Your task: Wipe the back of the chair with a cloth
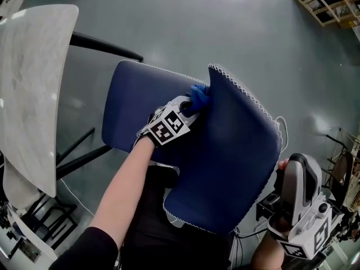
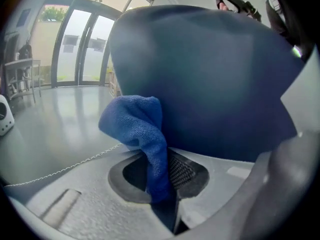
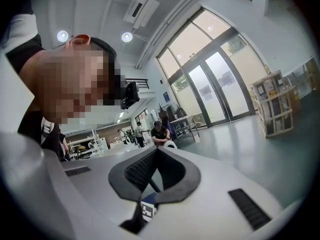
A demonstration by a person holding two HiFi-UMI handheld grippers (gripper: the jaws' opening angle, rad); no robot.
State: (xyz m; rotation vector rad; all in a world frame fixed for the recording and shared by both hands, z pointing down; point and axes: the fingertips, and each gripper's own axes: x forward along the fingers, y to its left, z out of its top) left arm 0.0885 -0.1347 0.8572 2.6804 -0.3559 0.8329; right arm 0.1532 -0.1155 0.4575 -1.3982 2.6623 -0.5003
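Observation:
A navy blue chair fills the middle of the head view, its seat (image 1: 138, 103) to the left and its back (image 1: 239, 156) to the right, edged with white stitching. My left gripper (image 1: 189, 107) is shut on a blue cloth (image 1: 199, 96) and holds it against the seat-side face of the back, near the top edge. In the left gripper view the cloth (image 2: 142, 129) rises from between the jaws and touches the chair back (image 2: 215, 79). My right gripper (image 1: 297, 170) is off the chair at the lower right, shut and holding nothing (image 3: 156, 151), and it points up and away from the chair.
A white tabletop (image 1: 34, 83) stands at the left with black frame bars (image 1: 107, 46) beside it. A wooden rack (image 1: 326, 1) stands at the top right. A thin cable (image 1: 284, 134) lies on the grey floor by the chair back. Several people sit far off in the right gripper view.

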